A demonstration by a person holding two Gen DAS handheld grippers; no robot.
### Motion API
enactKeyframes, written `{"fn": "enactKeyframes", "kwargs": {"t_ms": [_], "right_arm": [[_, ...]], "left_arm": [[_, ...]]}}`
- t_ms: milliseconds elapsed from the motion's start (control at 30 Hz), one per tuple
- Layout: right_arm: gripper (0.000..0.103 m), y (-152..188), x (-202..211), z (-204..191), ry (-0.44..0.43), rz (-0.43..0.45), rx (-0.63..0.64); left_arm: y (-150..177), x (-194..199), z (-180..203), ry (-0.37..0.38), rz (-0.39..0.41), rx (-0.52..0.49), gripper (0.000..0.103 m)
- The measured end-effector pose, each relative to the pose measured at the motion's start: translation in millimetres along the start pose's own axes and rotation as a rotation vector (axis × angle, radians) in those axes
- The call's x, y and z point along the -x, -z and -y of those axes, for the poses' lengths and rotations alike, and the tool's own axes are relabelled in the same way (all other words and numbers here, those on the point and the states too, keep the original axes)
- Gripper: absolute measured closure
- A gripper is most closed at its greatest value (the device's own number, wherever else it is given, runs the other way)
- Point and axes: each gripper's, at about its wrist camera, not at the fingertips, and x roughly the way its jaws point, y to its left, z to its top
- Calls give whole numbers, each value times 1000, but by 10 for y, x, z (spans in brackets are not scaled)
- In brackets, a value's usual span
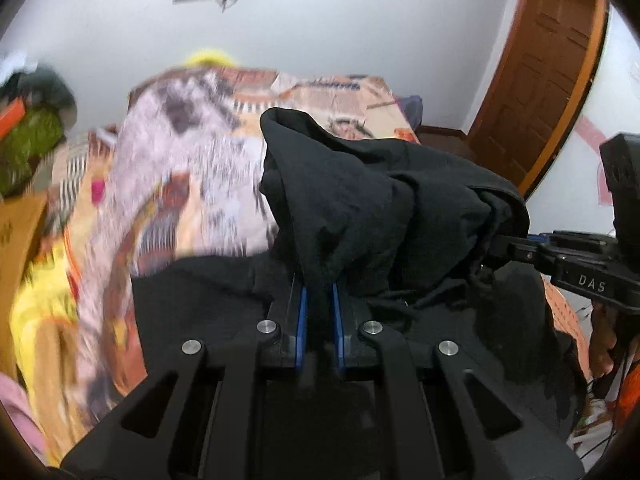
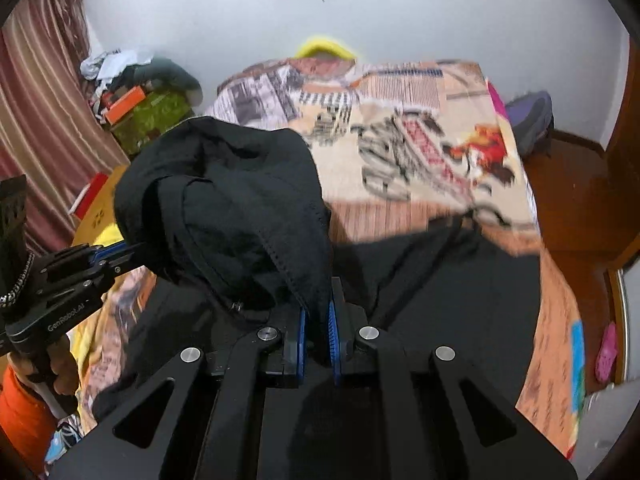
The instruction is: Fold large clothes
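left tongs [image 1: 319, 300]: clamped on black garment [image 1: 360, 208] | right tongs [image 2: 317, 320]: clamped too, angled downward

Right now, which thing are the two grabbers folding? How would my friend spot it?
Find the big bed with the busy patterned cover. At its near end lies a black garment, lifted and pinched by the left gripper and right gripper. It is the only plain black cloth there.
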Motion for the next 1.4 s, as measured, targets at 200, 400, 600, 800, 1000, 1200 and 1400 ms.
{"fn": "enactKeyframes", "kwargs": {"t_ms": [200, 400, 600, 800, 1000, 1200, 1400], "right_arm": [[93, 290, -150, -18, 17, -56, 11], [85, 403, -44, -108, -1, -86, 95], [73, 333, 192, -76, -77, -66, 74], [60, 103, 334, -208, -101, 28, 87], [60, -140, 106, -262, -105, 27, 62], [60, -228, -370, -216, -114, -70, 15], [60, -165, -637, -113, -182, -148, -33]], "left_arm": [[437, -257, -96, 22, -98, 103, 93], [649, -407, -110, -10, -220, 74, 93], [593, -121, -180, -26, -155, 46, 64], [355, 93, -290, -31, -91, 47, 59], [123, 152, -413, -6, -26, 79, 58], [-45, -128, -561, 2, -41, 108, 54], [-88, -499, -637, 141, -107, 185, 54]]}}
